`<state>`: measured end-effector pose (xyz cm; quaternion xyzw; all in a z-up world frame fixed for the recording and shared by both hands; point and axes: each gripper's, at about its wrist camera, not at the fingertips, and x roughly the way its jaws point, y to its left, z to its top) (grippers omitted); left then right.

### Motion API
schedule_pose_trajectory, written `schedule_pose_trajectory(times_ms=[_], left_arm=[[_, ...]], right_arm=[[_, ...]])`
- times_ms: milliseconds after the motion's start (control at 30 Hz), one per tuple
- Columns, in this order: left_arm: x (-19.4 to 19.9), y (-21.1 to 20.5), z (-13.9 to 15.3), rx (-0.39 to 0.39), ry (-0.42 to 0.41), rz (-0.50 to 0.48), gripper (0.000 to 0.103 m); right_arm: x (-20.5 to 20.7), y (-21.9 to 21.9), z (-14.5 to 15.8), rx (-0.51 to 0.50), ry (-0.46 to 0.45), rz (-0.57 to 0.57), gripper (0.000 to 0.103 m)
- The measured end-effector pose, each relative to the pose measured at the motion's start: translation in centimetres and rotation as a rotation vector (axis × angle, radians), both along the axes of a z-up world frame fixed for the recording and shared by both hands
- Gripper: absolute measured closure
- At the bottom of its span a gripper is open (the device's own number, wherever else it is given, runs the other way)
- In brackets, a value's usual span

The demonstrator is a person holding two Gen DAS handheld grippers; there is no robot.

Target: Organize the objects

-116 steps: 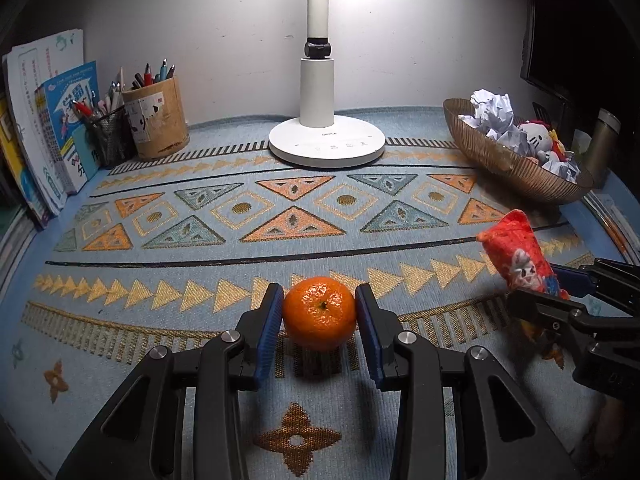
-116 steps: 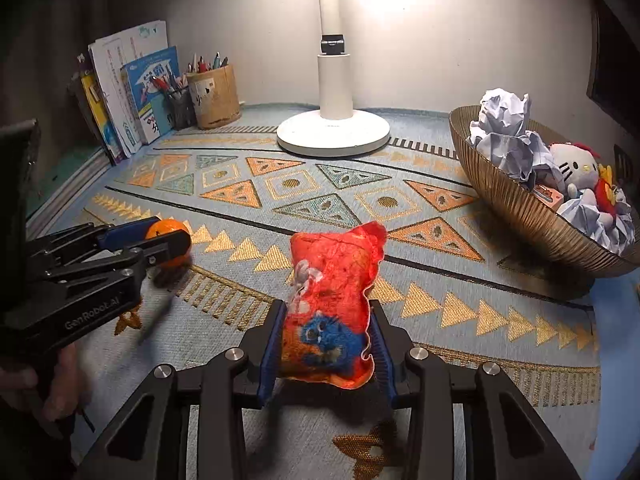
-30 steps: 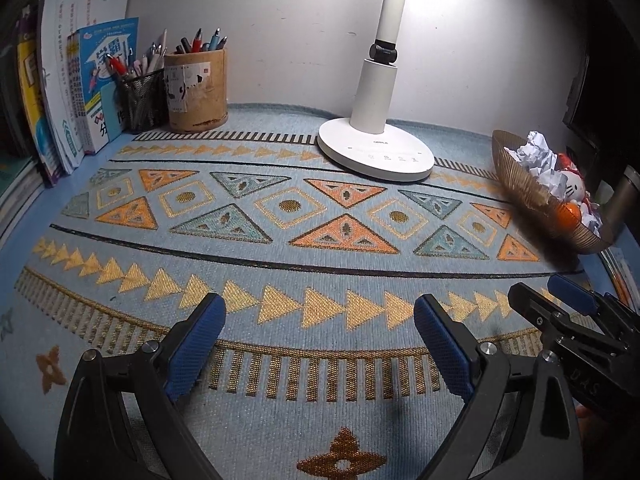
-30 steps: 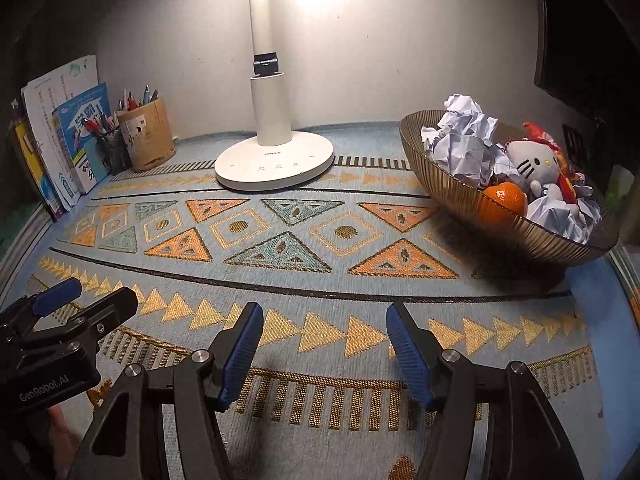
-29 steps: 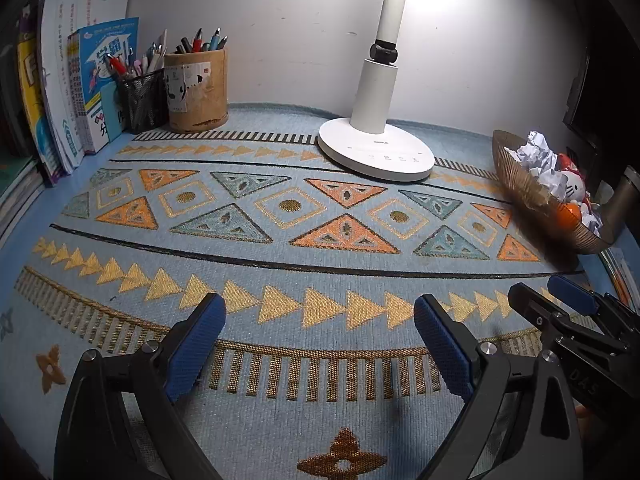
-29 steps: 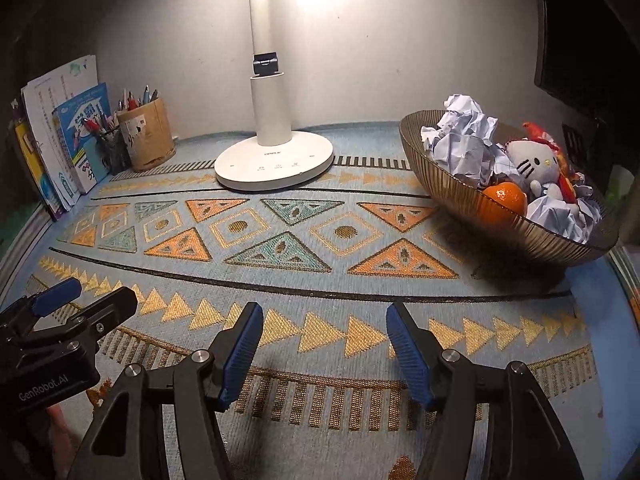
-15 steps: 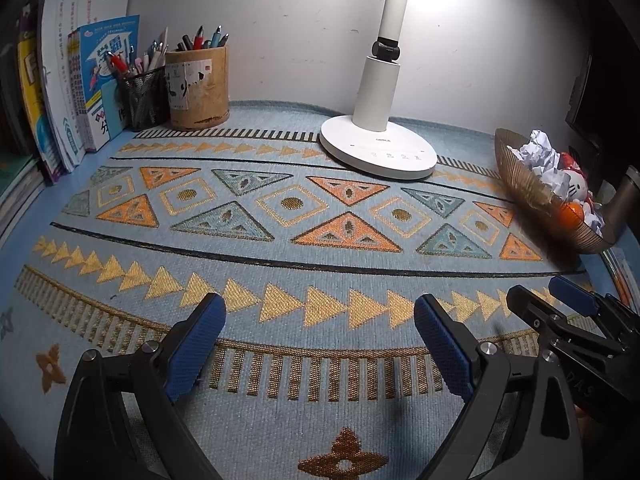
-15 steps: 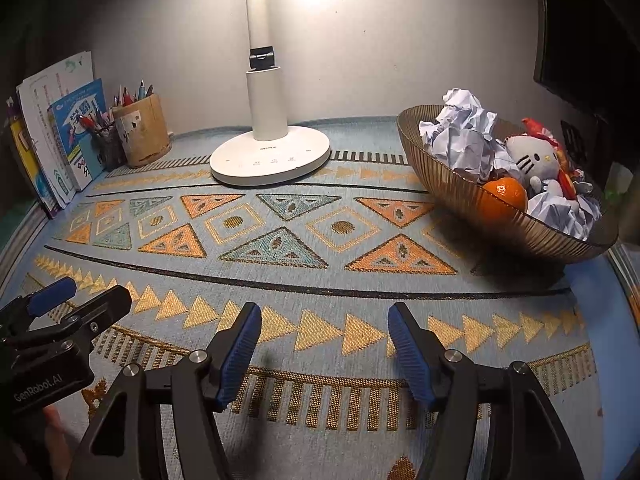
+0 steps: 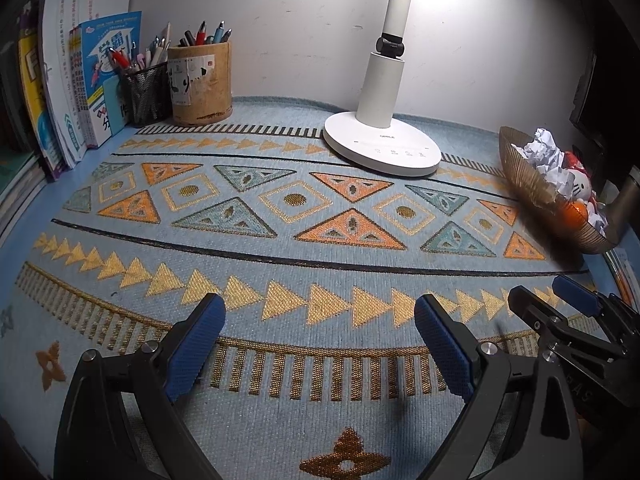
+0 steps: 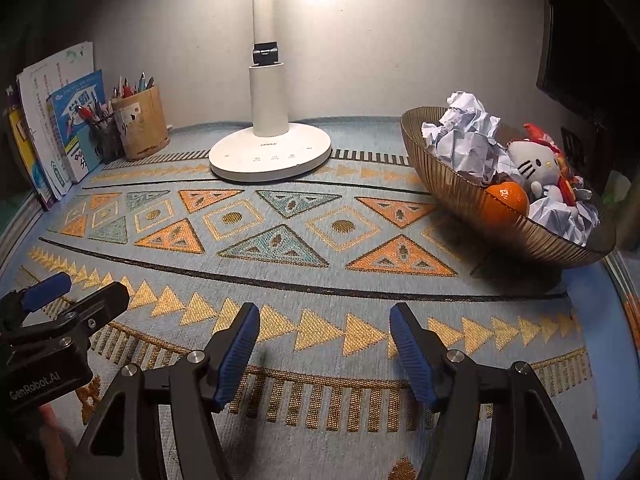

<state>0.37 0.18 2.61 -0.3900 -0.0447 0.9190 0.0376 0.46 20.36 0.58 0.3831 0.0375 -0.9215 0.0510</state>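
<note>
Tilting down over the patterned mat, both grippers hang empty: left gripper spread wide, right gripper opening. The orange sits in the bowl.

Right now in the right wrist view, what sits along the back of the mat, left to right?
Books → mesh pen cup → wooden pen holder → lamp base → bowl, holding crumpled paper, an orange and a plush cat.
</note>
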Motion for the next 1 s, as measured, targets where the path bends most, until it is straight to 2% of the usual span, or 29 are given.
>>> schedule_pose_trajectory(times_ms=[700, 767, 833, 1000], left_arm=[[-0.22, 0.11, -0.14, -0.003, -0.013, -0.003, 0.007], [-0.26, 0.11, -0.2, -0.007, -0.018, -0.002, 0.007], [-0.33, 0.12, -0.25, -0.013, -0.024, 0.001, 0.007], [-0.76, 0.32, -0.69, -0.041, -0.059, 0.021, 0.007]], right_arm=[[0.06, 0.07, -0.01, -0.009, -0.005, -0.004, 0.036], [0.02, 0.15, -0.04, -0.013, -0.009, -0.007, 0.033], [-0.04, 0.38, 0.06, -0.019, -0.005, -0.015, 0.022], [-0.01, 0.27, 0.13, -0.014, -0.003, -0.014, 0.021]])
